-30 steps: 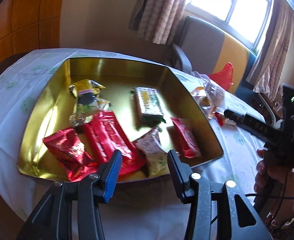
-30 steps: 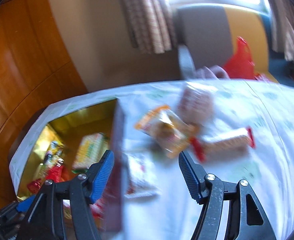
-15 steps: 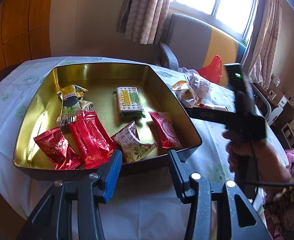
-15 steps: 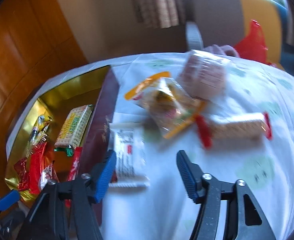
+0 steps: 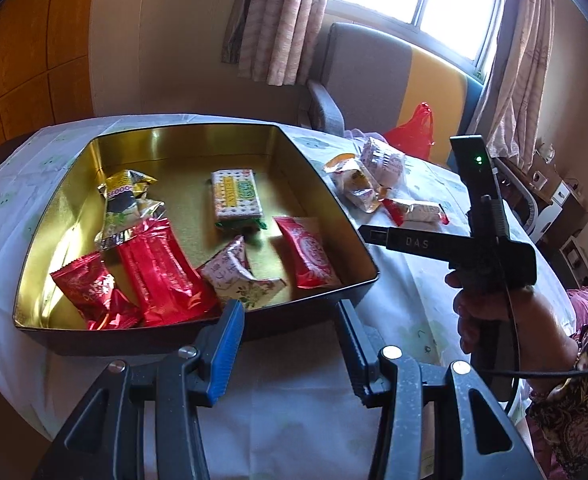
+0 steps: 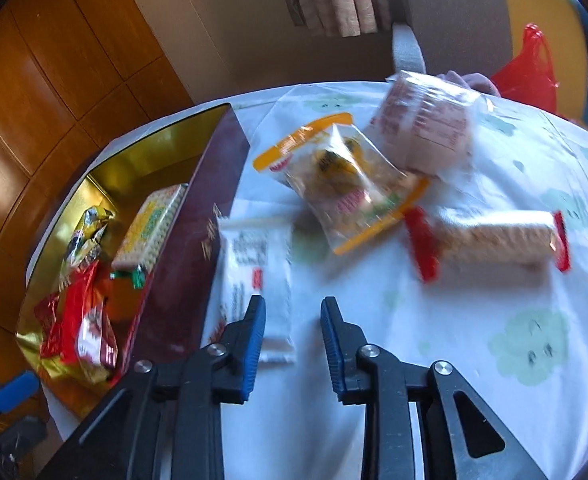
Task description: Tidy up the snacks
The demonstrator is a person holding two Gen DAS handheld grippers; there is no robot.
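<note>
A gold-lined tin (image 5: 325,184) on the white tablecloth holds several snacks, among them a cracker pack (image 5: 236,194) and red packets (image 5: 158,272). My left gripper (image 5: 290,312) hovers open before the tin's near wall, nothing between its fingers. In the right wrist view a white packet (image 6: 254,264) lies beside the tin's dark outer wall (image 6: 198,220). My right gripper (image 6: 292,306) is drawn in narrow around that packet's near end, its left pad against it. Farther off lie an orange-edged bag (image 6: 341,184), a clear pinkish bag (image 6: 425,128) and a red-ended cracker pack (image 6: 489,240).
A person's hand (image 5: 489,312) holds the right tool at the tin's right side. An armchair (image 5: 365,76) with a red plastic bag (image 5: 413,132) stands behind the table, under a curtained window. Wood panelling fills the left. The table edge curves close in front.
The right gripper sank toward the white packet and its jaws narrowed from wide to close around the packet's end. The left gripper drifted back a little, jaws unchanged.
</note>
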